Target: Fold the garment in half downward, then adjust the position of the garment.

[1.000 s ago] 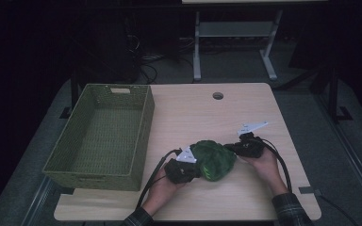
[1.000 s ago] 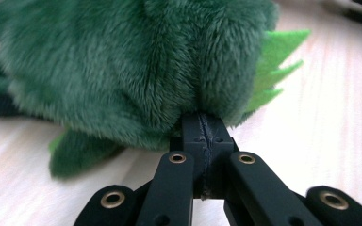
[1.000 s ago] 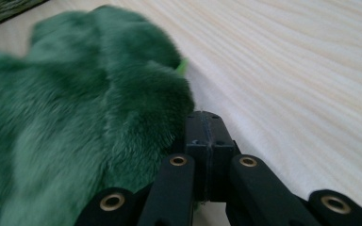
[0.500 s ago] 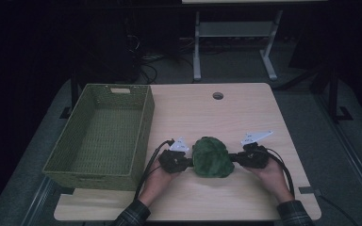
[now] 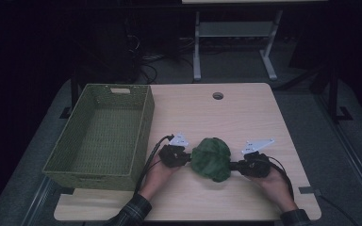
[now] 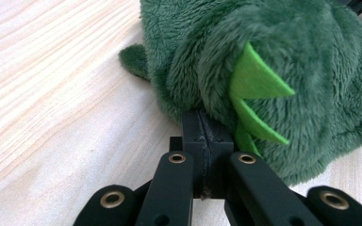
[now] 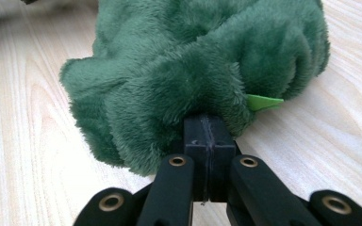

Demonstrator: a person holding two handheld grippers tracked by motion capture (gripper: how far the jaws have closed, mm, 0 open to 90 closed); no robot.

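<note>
2 grippers pinch 1 soft toy between them on a pale wooden table [image 5: 245,117]. Largest of all is that table, seen from above, with a small round hole [image 5: 218,95] near its far edge. Next in size, a green woven basket [image 5: 143,127] sits on the table's left part, its long axis running from near edge to far, with nothing inside.

Just right of the basket's near right corner lies the green plush toy [image 5: 210,158], bunched into a rounded lump near the table's front edge. Bright green felt spikes [image 6: 252,87] stick out of its fur. It sits squarely between the 2 hands, equally close to both.

From the toy's left side, the left gripper [image 5: 185,157] reaches in, its jaws closed tight on a fold of plush. From the opposite side, the right gripper [image 5: 233,165] does the same, jaws clamped on the fur. Each gripper's own view looks along black jaws pressed together with fabric bulging around the tips.

Judging from the layout, the basket lies to the toy's left, nearer the left hand. Only the basket's right wall stands between toy and basket floor, so the toy would need lifting over that rim.
</note>
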